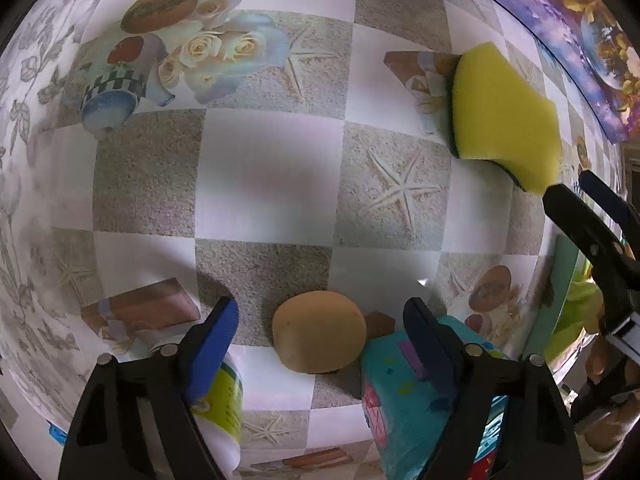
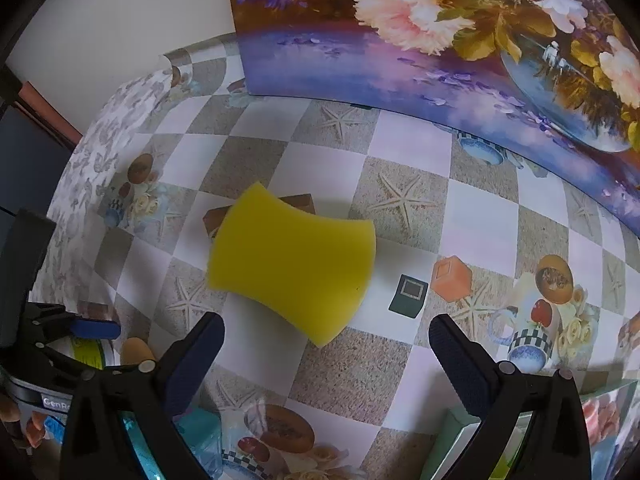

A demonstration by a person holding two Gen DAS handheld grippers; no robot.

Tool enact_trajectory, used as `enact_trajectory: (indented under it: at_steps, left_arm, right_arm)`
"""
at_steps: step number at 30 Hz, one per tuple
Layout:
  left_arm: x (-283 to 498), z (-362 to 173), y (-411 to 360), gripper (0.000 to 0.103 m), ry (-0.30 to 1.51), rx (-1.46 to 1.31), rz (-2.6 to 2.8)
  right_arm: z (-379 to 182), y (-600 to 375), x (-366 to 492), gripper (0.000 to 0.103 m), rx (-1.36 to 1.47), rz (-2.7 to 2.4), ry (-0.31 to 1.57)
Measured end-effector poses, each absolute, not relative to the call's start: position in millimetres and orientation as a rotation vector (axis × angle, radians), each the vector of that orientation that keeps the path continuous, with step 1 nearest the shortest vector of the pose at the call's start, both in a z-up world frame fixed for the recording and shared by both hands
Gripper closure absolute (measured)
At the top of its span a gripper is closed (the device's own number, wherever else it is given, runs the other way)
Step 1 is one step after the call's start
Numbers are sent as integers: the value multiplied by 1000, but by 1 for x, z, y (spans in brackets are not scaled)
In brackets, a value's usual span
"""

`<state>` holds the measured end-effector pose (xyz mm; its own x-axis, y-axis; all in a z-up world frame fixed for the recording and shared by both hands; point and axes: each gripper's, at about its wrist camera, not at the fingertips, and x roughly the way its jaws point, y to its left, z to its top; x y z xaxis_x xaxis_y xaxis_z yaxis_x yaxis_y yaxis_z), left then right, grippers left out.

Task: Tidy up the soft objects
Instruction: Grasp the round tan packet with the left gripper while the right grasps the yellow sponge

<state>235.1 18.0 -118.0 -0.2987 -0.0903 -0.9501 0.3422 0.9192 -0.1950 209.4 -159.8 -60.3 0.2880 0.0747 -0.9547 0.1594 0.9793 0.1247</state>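
Yellow sponge [image 2: 292, 264] with dark scourer underside lies flat on the checkered worktop [image 2: 472, 236], near the floral painted panel [image 2: 400, 60]. Right tool [image 2: 326, 344] hovers just short of the sponge, jaws wide apart, empty. Left tool [image 1: 320, 320] also spread apart, empty; round tan sponge [image 1: 318, 332] between its fingers, teal packet [image 1: 404, 396] beside. Only partial "GenRo" lettering [image 2: 56, 402] readable on the left tool body.

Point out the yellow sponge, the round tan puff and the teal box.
yellow sponge [image 2: 292, 262], right wrist view, middle of its yellow top face.
round tan puff [image 1: 319, 332], left wrist view, centre of its face.
teal box [image 1: 394, 392], left wrist view, its top face.
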Motion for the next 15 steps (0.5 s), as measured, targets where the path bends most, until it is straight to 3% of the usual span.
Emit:
enact_trajectory:
  at_steps: [5,8,12,15]
  left_arm:
    - [241,-115,20,28,1827,185,-461]
    - [239,-111,19,44,1833,161,-493]
    - [237,-108,17,48,1826,153,-508]
    - [239,-108,22,67,1803,159,-486]
  right_arm:
    - [-62,-162,214,0,221,-57,1279]
    - [-65,-162,215,0,224,-61,1283]
    - [-68,-161,217,0,229,-56,1286]
    - [-69,-159,218,0,224,-53,1288]
